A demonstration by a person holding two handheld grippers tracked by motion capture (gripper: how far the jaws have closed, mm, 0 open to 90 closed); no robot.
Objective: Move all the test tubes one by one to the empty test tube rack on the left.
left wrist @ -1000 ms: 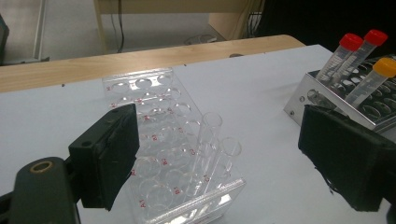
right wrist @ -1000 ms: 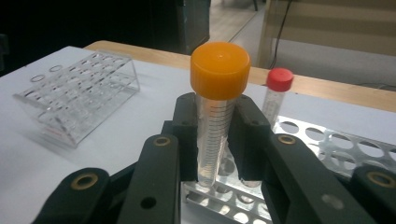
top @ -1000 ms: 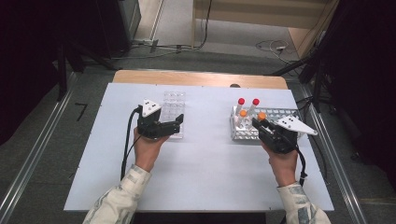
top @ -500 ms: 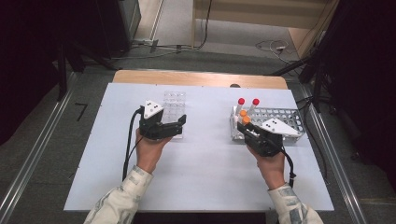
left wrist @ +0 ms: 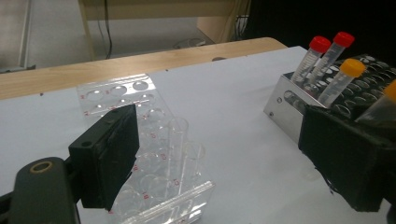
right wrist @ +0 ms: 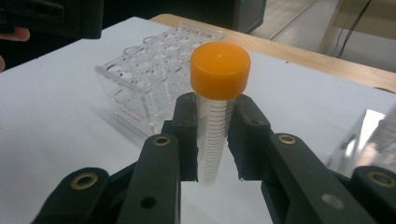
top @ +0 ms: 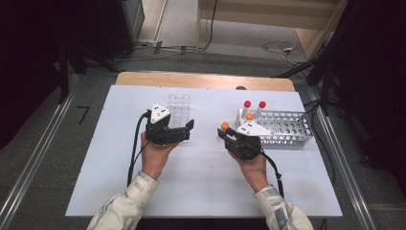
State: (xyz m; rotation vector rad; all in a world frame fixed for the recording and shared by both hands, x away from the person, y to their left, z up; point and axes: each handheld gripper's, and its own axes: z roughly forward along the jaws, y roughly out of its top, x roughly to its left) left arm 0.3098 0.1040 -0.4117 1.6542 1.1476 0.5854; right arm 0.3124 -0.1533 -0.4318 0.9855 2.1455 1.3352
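My right gripper point(top: 226, 134) point(right wrist: 217, 107) is shut on an orange-capped tube point(top: 225, 125) point(right wrist: 219, 93), held upright above the white table just left of the metal rack point(top: 287, 130). That rack holds two red-capped tubes point(top: 247, 104) and one orange-capped tube point(top: 249, 117). A clear plastic rack point(top: 178, 103) point(right wrist: 154, 74) stands left of centre with its wells empty. My left gripper point(top: 187, 132) point(left wrist: 224, 140) is open at that rack's near end, and one pad point(left wrist: 112, 154) sits against the rack's side point(left wrist: 154, 116).
The white table top point(top: 201, 182) lies bare in front of both hands. A wooden strip point(top: 201, 80) runs along the far edge. The metal rack point(left wrist: 285, 100) sits near the table's right side, and cables trail from both grippers.
My right gripper has carried the orange-capped tube left, away from the metal rack and toward the clear rack. The left gripper has stayed put.
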